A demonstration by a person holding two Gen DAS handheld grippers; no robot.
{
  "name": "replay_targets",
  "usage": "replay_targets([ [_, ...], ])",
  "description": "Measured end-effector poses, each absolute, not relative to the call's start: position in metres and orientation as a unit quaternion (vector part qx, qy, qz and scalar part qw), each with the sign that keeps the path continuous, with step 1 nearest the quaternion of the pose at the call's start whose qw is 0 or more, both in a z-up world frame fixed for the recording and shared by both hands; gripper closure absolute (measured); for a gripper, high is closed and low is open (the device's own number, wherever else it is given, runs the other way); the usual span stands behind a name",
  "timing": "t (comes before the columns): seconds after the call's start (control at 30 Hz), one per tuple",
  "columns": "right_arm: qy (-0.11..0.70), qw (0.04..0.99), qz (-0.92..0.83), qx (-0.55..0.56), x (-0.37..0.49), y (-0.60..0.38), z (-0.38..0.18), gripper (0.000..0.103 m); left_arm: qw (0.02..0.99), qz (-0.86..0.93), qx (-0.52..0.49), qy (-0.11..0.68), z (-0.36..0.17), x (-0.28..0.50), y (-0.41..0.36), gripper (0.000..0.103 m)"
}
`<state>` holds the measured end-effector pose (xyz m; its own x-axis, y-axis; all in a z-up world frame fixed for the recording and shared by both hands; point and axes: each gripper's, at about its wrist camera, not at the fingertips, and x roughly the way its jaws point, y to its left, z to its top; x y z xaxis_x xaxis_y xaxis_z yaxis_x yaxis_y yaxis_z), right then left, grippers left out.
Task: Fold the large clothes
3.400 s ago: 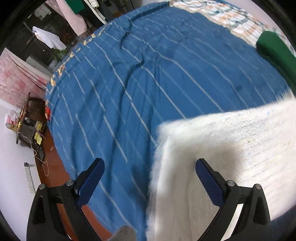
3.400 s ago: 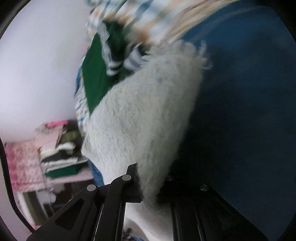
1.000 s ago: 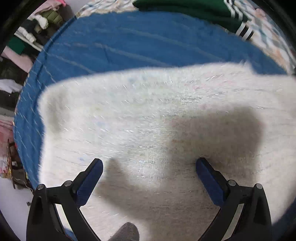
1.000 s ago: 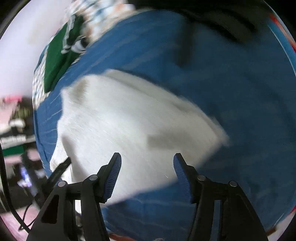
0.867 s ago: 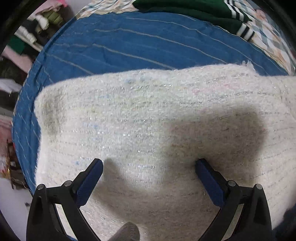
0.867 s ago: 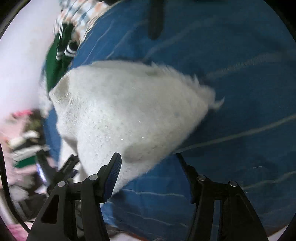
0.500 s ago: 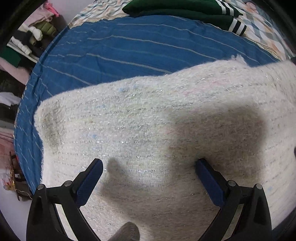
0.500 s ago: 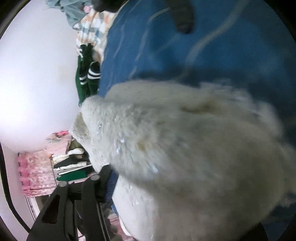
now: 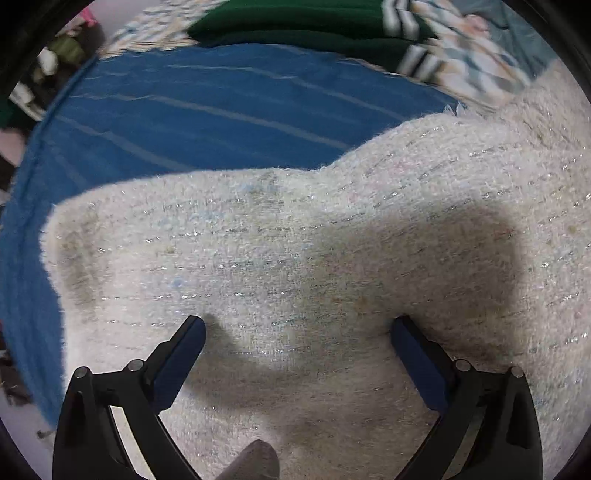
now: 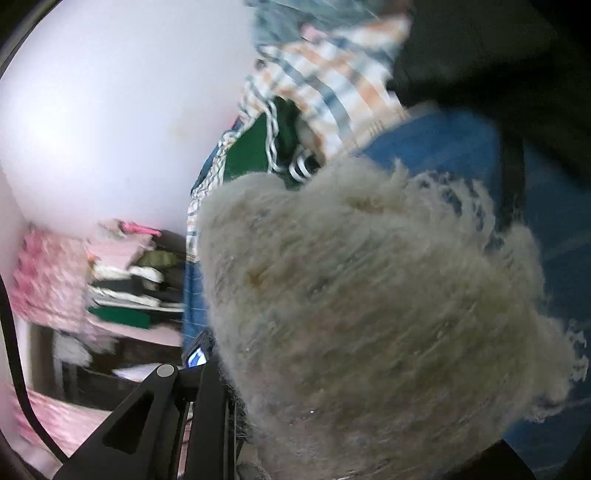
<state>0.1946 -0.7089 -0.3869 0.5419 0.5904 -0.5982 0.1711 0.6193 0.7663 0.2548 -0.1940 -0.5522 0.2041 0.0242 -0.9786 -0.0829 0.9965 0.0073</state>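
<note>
- Cream-white fuzzy knitted garment with glinting silver threads (image 9: 295, 258) fills most of your left wrist view, spread flat on the blue bedspread with thin pale stripes (image 9: 207, 110).
- Your left gripper (image 9: 299, 328) points steeply down over that garment, its blue-padded fingers (image 9: 184, 347) spread wide; the cloth lies below and between them, and neither pad presses on it.
- Its shadow falls dark across the knit just ahead of the fingers.
- Your right gripper (image 10: 258, 406) has the same garment (image 10: 369, 314) bunched right up against the lens, a fringed edge hanging to the right.
- Only the left black finger (image 10: 177, 398) shows; the other is hidden behind the fabric. The jaws are closing with the cloth between them, and the lifted bunch suggests they grip it.
- Beyond the garment you can see a folded dark green cloth with white stripes (image 9: 303, 22) and a checked orange-and-blue fabric (image 10: 332, 74) at the far edge of the bed.
</note>
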Motion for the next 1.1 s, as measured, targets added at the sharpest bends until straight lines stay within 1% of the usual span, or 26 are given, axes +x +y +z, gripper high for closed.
replay_targets([
  [0.1,0.461,0.802,0.118,0.36,0.198,-0.708,-0.359,0.08,0.771,0.004,-0.044,0.636,-0.556,0.266,-0.204,0.0],
  [0.2,0.468,0.82,0.117,0.31,0.207,-0.695,-0.338,0.08,0.774,0.017,-0.059,0.63,-0.541,0.26,-0.186,0.0],
  [0.3,0.469,0.835,0.146,0.246,0.212,-0.655,-0.308,0.08,0.78,0.068,-0.103,0.613,-0.514,0.229,-0.131,0.0],
  [0.37,0.471,0.841,0.167,0.205,0.21,-0.623,-0.3,0.08,0.78,0.117,-0.12,0.603,-0.499,0.195,-0.09,0.0],
  [0.47,0.477,0.842,0.217,0.13,0.205,-0.547,-0.288,0.08,0.765,0.19,-0.134,0.601,-0.491,0.139,-0.031,0.0],
  [0.53,0.483,0.835,0.252,0.077,0.201,-0.494,-0.294,0.08,0.748,0.234,-0.15,0.603,-0.492,0.103,0.001,0.0],
  [0.63,0.494,0.818,0.295,-0.001,0.186,-0.417,-0.317,0.08,0.719,0.289,-0.178,0.607,-0.501,0.051,0.039,0.0],
  [0.73,0.523,0.785,0.325,-0.071,0.16,-0.349,-0.361,0.079,0.696,0.312,-0.21,0.611,-0.511,0.019,0.056,0.0],
  [0.8,0.543,0.764,0.333,-0.1,0.144,-0.32,-0.389,0.076,0.69,0.318,-0.231,0.608,-0.512,0.002,0.06,0.0],
  [0.87,0.57,0.733,0.348,-0.124,0.134,-0.297,-0.414,0.062,0.689,0.315,-0.25,0.602,-0.511,-0.003,0.065,0.0],
  [0.9,0.579,0.723,0.357,-0.122,0.132,-0.294,-0.418,0.058,0.691,0.31,-0.267,0.596,-0.509,-0.008,0.064,0.0],
  [0.97,0.587,0.712,0.373,-0.096,0.135,-0.302,-0.414,0.045,0.694,0.297,-0.298,0.584,-0.503,-0.014,0.06,0.0],
  [1.0,0.591,0.707,0.382,-0.08,0.135,-0.31,-0.409,0.042,0.697,0.286,-0.319,0.575,-0.496,-0.02,0.063,0.0],
  [1.03,0.596,0.699,0.39,-0.059,0.136,-0.321,-0.404,0.035,0.701,0.276,-0.335,0.566,-0.489,-0.026,0.064,0.001],
  [1.07,0.603,0.692,0.397,-0.029,0.139,-0.337,-0.399,0.031,0.707,0.265,-0.352,0.554,-0.483,-0.027,0.065,0.001],
  [1.1,0.61,0.684,0.399,0.005,0.142,-0.362,-0.392,0.03,0.712,0.255,-0.365,0.542,-0.476,-0.025,0.063,0.001],
])
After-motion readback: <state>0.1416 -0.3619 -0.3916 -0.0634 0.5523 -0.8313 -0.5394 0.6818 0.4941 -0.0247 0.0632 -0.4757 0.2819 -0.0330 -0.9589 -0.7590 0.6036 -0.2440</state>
